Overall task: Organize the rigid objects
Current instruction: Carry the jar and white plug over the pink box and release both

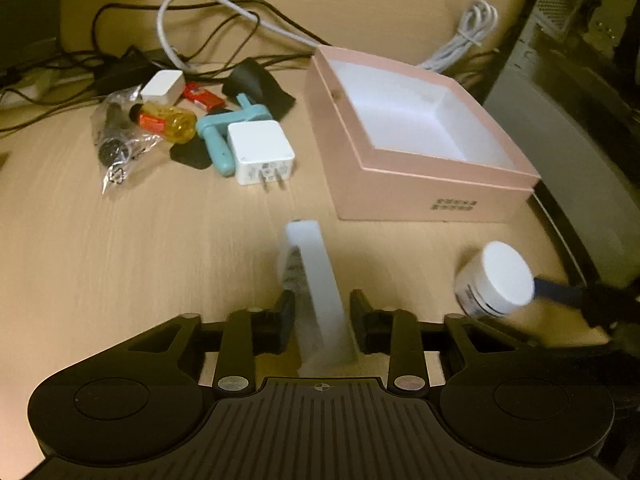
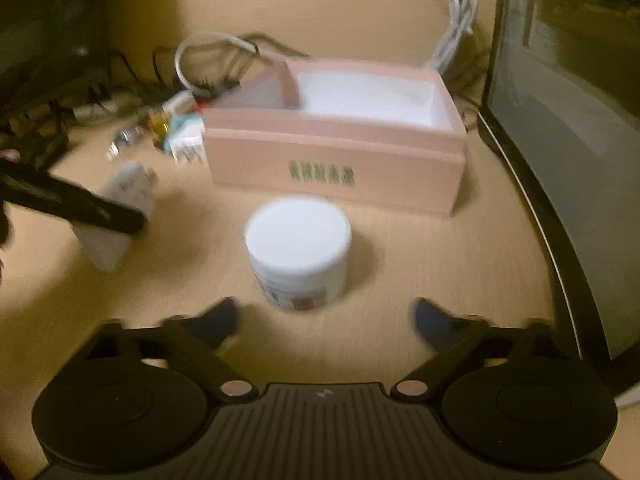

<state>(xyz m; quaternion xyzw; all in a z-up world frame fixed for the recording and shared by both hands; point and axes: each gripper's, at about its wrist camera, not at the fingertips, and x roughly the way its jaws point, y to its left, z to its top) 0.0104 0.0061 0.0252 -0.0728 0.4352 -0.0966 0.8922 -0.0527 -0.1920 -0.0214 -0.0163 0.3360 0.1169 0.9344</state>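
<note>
Two tongs are working over a wooden desk (image 1: 120, 240). The left gripper (image 1: 322, 312) is clenching a slim white block (image 1: 320, 280), its pads pressing the block's sides; in the right wrist view the same block (image 2: 116, 216) is standing tilted, with a black finger lying across it. The right gripper (image 2: 324, 320) is standing wide and released, with nothing between its fingers; a white jar (image 2: 298, 248) is sitting upright on the desk just ahead of the fingertips, apart from them. From the left wrist view that jar (image 1: 496, 280) is showing at the right, with a dark blue finger just beside it.

Beyond the jar a pink box (image 2: 336, 160) is sitting open, its white inside bare; in the left view the box (image 1: 400, 184) is lying to the right of a small clutter. Nearest in that clutter, a white charger (image 1: 262, 152) is lying with its prongs pointing toward the camera, touching a teal handle (image 1: 224, 132). Behind these are lying an amber bottle (image 1: 168, 118), a clear bag (image 1: 116, 140), a second white cube (image 1: 164, 86) and a red packet (image 1: 202, 96). Black and white cables (image 1: 200, 20) are trailing across the back of the desk, and a coiled white cord (image 1: 468, 32) is lying behind the box.
</note>
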